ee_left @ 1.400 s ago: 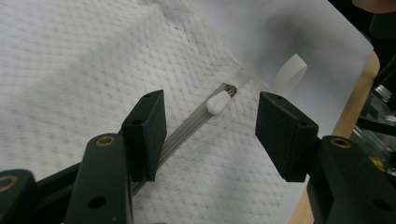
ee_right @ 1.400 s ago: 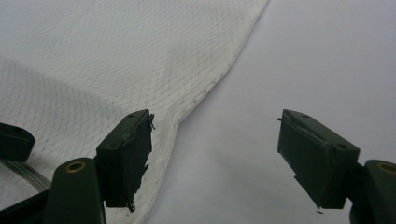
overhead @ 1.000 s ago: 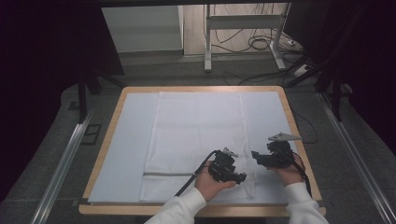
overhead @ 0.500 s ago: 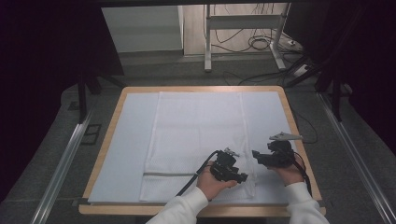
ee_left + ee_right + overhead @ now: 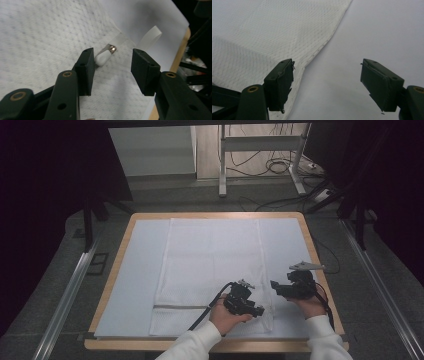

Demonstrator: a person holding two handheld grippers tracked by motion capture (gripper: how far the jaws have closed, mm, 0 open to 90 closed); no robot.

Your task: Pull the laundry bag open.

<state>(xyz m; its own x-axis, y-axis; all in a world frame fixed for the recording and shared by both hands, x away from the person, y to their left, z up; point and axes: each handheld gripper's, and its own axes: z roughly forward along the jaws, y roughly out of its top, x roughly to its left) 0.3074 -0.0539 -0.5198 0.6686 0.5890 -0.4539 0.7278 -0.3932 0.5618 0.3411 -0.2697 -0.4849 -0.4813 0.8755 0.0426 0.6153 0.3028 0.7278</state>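
A white mesh bag [image 5: 210, 265] lies flat on the white-covered table. Its zipper pull [image 5: 103, 57], a white tab with a metal end, lies at the bag's near right corner. My left gripper [image 5: 256, 310] hovers over that corner. Its jaws have just been closing and stand apart around the pull, which lies against the left pad [image 5: 87, 67] with a gap to the other. In its own view my left gripper [image 5: 112, 70] is open. My right gripper [image 5: 276, 288] is open over the bag's right edge [image 5: 322, 47], holding nothing.
A thin white strip [image 5: 150, 37] curls up beside the bag's corner. The table's wooden rim [image 5: 150, 343] frames the white cover [image 5: 374, 30]. Dark curtains, floor rails and cables surround the table.
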